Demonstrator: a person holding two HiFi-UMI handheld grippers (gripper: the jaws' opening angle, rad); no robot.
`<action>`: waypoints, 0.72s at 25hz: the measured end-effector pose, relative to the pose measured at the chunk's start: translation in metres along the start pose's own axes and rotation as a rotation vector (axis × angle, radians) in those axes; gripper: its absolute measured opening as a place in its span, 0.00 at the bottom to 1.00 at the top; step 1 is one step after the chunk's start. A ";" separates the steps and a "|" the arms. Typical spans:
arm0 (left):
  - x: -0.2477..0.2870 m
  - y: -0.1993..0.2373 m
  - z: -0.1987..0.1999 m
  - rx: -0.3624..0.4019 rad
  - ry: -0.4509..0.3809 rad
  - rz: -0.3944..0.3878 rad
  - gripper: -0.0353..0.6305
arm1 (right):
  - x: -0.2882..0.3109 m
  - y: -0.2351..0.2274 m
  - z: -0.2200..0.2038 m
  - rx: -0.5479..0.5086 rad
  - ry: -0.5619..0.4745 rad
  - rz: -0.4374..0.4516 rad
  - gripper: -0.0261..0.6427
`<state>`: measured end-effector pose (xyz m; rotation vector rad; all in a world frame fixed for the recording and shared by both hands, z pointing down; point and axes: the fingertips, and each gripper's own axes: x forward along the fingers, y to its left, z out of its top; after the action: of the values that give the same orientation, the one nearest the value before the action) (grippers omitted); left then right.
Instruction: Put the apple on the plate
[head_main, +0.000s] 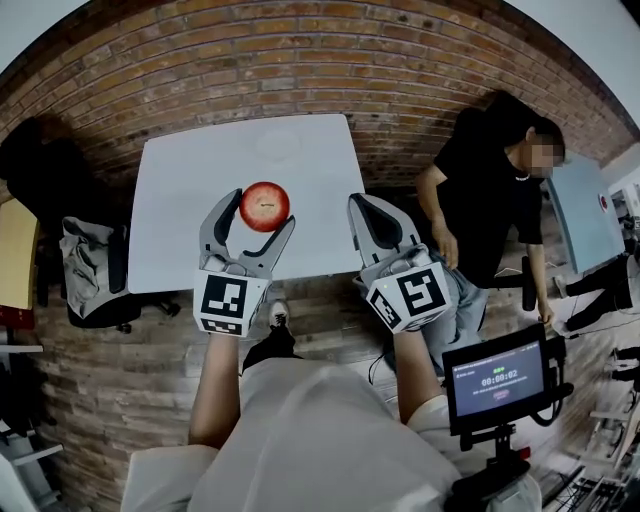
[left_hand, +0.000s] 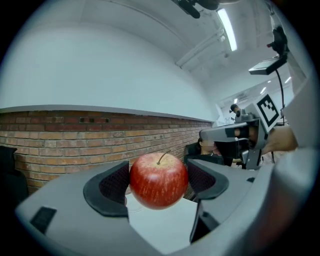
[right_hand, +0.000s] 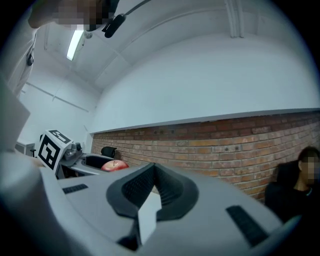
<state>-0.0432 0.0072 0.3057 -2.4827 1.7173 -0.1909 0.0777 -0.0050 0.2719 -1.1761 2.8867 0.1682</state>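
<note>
Apple (left_hand: 159, 181) clamped between the left tongs (head_main: 255, 213), over the white table (head_main: 180, 220); right tongs (head_main: 362, 208) closed on nothing. Best carried level to the faint pale disc, presumably the plate (head_main: 278, 145), and lowered fully before release.

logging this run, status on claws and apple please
Left claw shut on apple. Right claw shut, empty. Apple over white table, not yet on plate. Nothing in the way.

Monitor screen (head_main: 497, 378) shows timer 00:00:02
</note>
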 end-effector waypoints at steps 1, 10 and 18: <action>0.008 0.007 -0.003 -0.003 0.008 -0.007 0.61 | 0.010 -0.003 -0.004 0.010 0.014 0.002 0.04; 0.047 0.045 -0.028 -0.030 0.049 -0.052 0.61 | 0.069 -0.002 -0.020 0.035 0.062 0.044 0.04; 0.076 0.065 -0.043 -0.040 0.071 -0.097 0.61 | 0.101 -0.013 -0.037 0.056 0.104 0.013 0.04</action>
<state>-0.0839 -0.0877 0.3399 -2.6202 1.6434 -0.2587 0.0148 -0.0887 0.3018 -1.1920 2.9671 0.0268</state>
